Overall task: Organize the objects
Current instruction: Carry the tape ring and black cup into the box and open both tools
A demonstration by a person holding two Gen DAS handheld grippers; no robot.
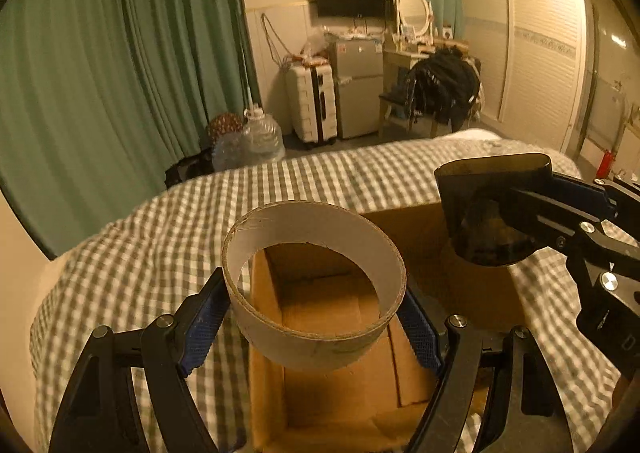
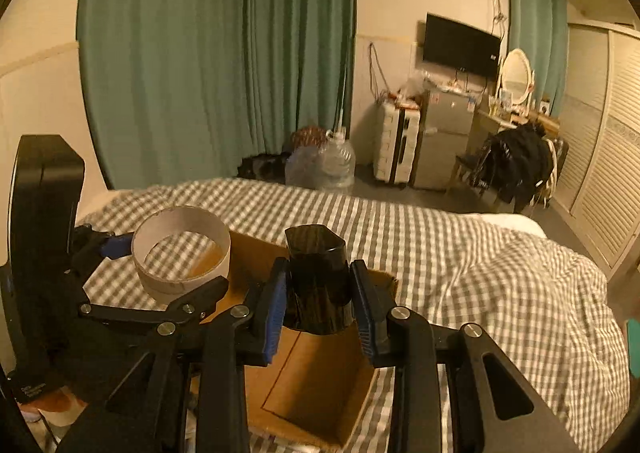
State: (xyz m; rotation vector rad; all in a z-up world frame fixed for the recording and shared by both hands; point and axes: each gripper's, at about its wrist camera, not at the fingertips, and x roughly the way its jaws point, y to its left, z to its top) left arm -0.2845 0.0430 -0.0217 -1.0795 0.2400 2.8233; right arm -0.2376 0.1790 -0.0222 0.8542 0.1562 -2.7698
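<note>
My left gripper (image 1: 314, 313) is shut on a wide cardboard ring (image 1: 312, 281), an empty tape core, and holds it over an open cardboard box (image 1: 340, 385) that lies on the bed. My right gripper (image 2: 320, 309) is shut on a black plastic nozzle (image 2: 318, 277), a hair-dryer style attachment, and holds it over the same box (image 2: 316, 385). The nozzle (image 1: 492, 209) and right gripper show at the right in the left wrist view. The ring (image 2: 182, 253) and left gripper show at the left in the right wrist view.
The box sits on a grey-and-white checked duvet (image 1: 160, 237) (image 2: 480, 273). Beyond the bed stand water jugs (image 1: 260, 141), a white suitcase (image 1: 312, 101), a small fridge (image 1: 358, 85), a chair with dark clothes (image 1: 444, 89) and green curtains (image 1: 120, 73).
</note>
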